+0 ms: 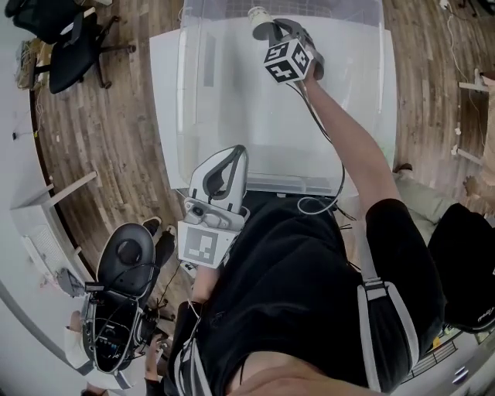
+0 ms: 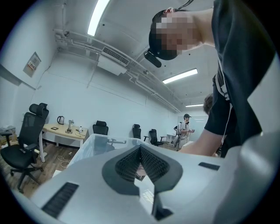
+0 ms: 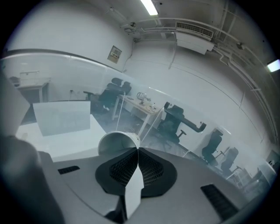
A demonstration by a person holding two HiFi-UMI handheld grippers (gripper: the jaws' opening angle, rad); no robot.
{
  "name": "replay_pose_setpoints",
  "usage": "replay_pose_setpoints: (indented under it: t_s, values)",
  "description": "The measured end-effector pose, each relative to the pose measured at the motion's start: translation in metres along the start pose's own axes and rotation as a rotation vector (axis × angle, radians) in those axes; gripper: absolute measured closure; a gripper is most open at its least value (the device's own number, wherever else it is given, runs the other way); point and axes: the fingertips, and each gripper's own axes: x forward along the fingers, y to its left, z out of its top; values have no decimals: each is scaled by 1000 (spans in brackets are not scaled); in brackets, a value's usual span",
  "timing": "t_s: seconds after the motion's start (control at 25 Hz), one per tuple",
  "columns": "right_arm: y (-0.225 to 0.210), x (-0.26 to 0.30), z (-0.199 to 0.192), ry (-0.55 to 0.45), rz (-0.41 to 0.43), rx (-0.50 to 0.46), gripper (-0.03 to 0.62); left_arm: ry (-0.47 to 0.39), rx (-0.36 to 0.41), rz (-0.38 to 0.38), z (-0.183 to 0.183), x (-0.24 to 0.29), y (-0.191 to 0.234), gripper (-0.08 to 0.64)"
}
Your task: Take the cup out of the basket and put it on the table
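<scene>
A white paper cup [image 1: 259, 15] is inside the clear plastic basket [image 1: 184, 116], at its far end, tipped on its side. My right gripper [image 1: 267, 29] reaches into the basket and is shut on the cup's wall. In the right gripper view the cup's open rim [image 3: 118, 142] sticks out just beyond the pads, which pinch a strip of its wall, and the clear basket wall [image 3: 65, 70] curves around. My left gripper [image 1: 234, 152] hangs near the table's [image 1: 162, 93] front edge, outside the basket. Its jaws [image 2: 140, 148] are shut with nothing between them.
The basket covers most of the white table. Black office chairs [image 1: 73, 42] stand on the wooden floor at the far left, another black chair [image 1: 128, 251] at the near left. A cable [image 1: 329, 182] hangs from the right gripper. A person [image 2: 186, 127] stands far back in the room.
</scene>
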Motion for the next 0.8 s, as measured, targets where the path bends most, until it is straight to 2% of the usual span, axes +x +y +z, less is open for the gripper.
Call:
replay_pose_setpoints:
  t_s: [0.44,0.8]
  values:
    - [-26,-125,52,-170,34,105,568,-62,14,-21,10,-3,-31,541]
    - [-39,-227,64,-291,60,173,568,-67,46,-45,16,-3,-65,541]
